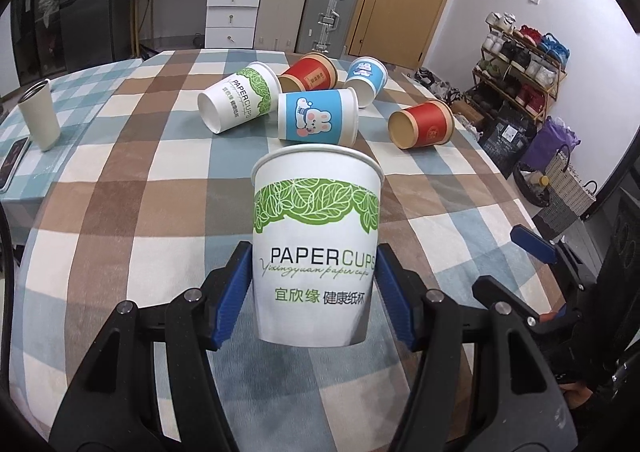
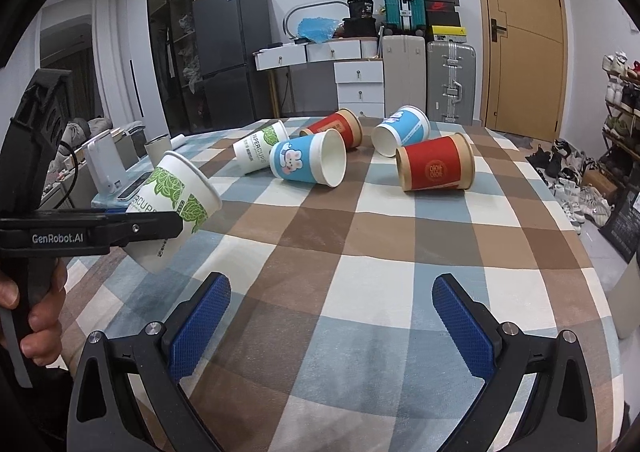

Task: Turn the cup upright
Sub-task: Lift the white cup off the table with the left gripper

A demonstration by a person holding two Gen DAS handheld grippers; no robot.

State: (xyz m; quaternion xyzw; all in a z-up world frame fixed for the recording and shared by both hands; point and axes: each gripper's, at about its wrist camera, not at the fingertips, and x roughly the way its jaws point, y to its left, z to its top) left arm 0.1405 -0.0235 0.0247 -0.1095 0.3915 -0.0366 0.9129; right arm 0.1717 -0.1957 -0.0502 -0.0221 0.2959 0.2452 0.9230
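My left gripper point(image 1: 316, 280) is shut on a white paper cup with green leaves point(image 1: 316, 244) and holds it mouth up above the checked tablecloth. In the right wrist view that cup point(image 2: 176, 208) hangs tilted at the left, clear of the cloth, in the left gripper point(image 2: 152, 228). My right gripper point(image 2: 332, 316) is open and empty over the near part of the table. Several cups lie on their sides farther back: a white leaf cup point(image 1: 240, 98), a blue rabbit cup point(image 1: 318, 116), a second blue cup point(image 1: 366, 80), and two red cups point(image 1: 422, 124) point(image 1: 310, 72).
The table with the checked cloth point(image 1: 132, 212) fills the view. A grey tumbler point(image 1: 40, 114) and a phone point(image 1: 12, 162) stand at its left edge. Suitcases, drawers and a door are behind; a shoe rack point(image 1: 520, 64) is at the right.
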